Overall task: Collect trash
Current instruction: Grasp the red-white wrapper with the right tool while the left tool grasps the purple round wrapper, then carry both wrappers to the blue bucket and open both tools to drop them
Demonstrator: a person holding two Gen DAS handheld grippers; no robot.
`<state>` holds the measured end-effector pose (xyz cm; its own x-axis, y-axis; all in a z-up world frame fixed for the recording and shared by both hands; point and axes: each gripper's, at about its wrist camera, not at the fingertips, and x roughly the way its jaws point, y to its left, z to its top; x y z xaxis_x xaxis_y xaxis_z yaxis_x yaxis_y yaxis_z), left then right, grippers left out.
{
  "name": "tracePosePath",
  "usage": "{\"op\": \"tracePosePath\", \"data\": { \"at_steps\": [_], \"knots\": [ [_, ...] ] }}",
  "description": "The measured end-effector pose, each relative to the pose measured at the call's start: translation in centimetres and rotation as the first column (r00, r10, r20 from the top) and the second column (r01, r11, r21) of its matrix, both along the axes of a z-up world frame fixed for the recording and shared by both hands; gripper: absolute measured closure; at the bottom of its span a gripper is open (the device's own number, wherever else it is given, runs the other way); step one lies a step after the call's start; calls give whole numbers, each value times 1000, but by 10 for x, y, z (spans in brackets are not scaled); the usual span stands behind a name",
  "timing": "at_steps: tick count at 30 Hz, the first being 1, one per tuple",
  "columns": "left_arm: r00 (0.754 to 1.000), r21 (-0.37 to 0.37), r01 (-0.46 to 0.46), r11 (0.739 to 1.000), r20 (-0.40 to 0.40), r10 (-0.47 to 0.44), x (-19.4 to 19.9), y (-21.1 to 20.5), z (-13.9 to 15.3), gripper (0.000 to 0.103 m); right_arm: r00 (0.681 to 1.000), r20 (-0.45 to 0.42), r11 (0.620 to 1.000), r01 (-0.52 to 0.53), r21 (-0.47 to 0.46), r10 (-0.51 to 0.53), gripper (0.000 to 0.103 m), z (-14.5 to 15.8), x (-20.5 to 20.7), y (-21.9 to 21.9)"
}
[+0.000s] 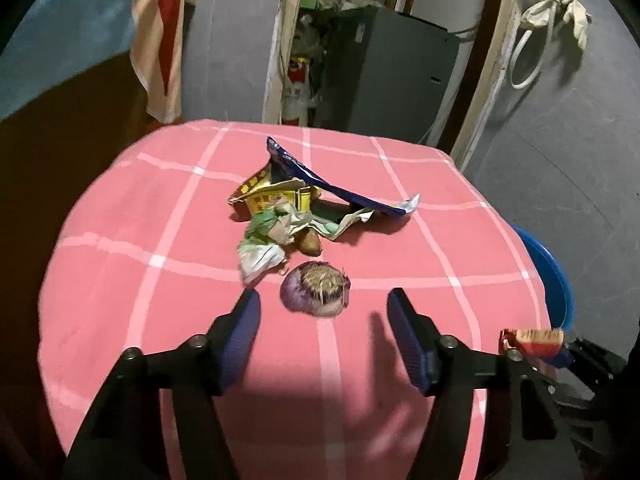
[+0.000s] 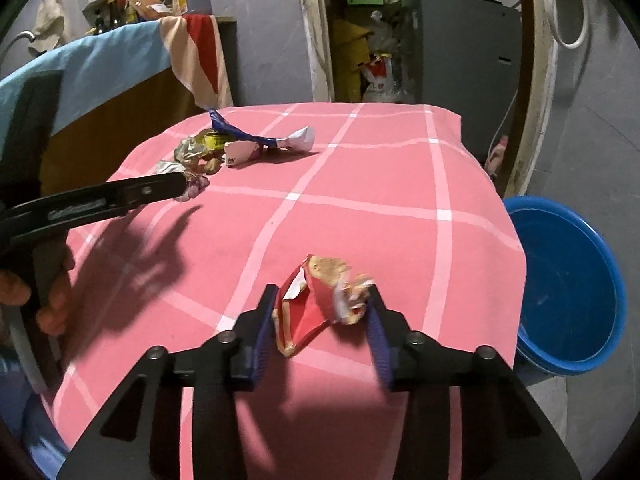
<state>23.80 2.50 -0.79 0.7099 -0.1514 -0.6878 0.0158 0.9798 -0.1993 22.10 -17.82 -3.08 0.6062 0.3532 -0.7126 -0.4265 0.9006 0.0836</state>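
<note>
Left wrist view: the left gripper, jaws apart and touching nothing, straddles a purple, root-tufted onion stub lying on the pink checked tablecloth, just in front of a heap of crumpled yellow, green and blue wrappers. Right wrist view: the right gripper brackets a crumpled red-and-white wrapper, its blue pads at both sides of it; whether they press cannot be told. A blue plastic basin stands beside the table's right edge.

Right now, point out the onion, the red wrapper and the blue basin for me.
onion (image 1: 316, 290): left wrist view, on its purple skin below the rooty top.
red wrapper (image 2: 310, 312): right wrist view, on its red middle fold.
blue basin (image 2: 568, 284): right wrist view, on its inner wall.
</note>
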Motion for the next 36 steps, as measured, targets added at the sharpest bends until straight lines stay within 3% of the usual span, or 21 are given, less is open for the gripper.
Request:
{"op": "tracePosePath", "data": {
  "at_steps": [7, 15, 20, 23, 26, 30, 33, 36],
  "knots": [
    [1000, -13, 1, 1000, -26, -1, 15, 4, -4, 51, 999, -9, 998, -47, 29, 47, 69, 6, 10, 9],
    [999, 15, -8, 1000, -49, 8, 23, 5, -6, 72, 997, 5, 996, -80, 40, 80, 70, 12, 19, 24],
    [999, 32, 16, 999, -51, -15, 21, -1, -7, 77, 997, 3, 996, -81, 49, 81, 70, 13, 20, 26],
    [999, 6, 38, 999, -39, -38, 14, -6, -5, 77, 997, 5, 995, -78, 59, 78, 70, 14, 20, 25],
    [998, -39, 67, 997, 5, -67, 3, -11, 0, 77, 997, 28, 994, -72, 79, 70, 70, 17, 15, 18],
    [985, -104, 113, 988, 143, -98, -16, -18, 17, 77, 991, 124, 992, -57, 113, 43, 69, 31, 4, 5],
    [962, -145, 142, 979, 254, -102, -30, -26, 34, 77, 973, 231, 990, -40, 136, 7, 69, 49, -9, -7],
    [926, -136, 174, 975, 360, -115, -44, -41, 51, 77, 939, 343, 987, -21, 160, -35, 69, 69, -21, -21]
  ]
}}
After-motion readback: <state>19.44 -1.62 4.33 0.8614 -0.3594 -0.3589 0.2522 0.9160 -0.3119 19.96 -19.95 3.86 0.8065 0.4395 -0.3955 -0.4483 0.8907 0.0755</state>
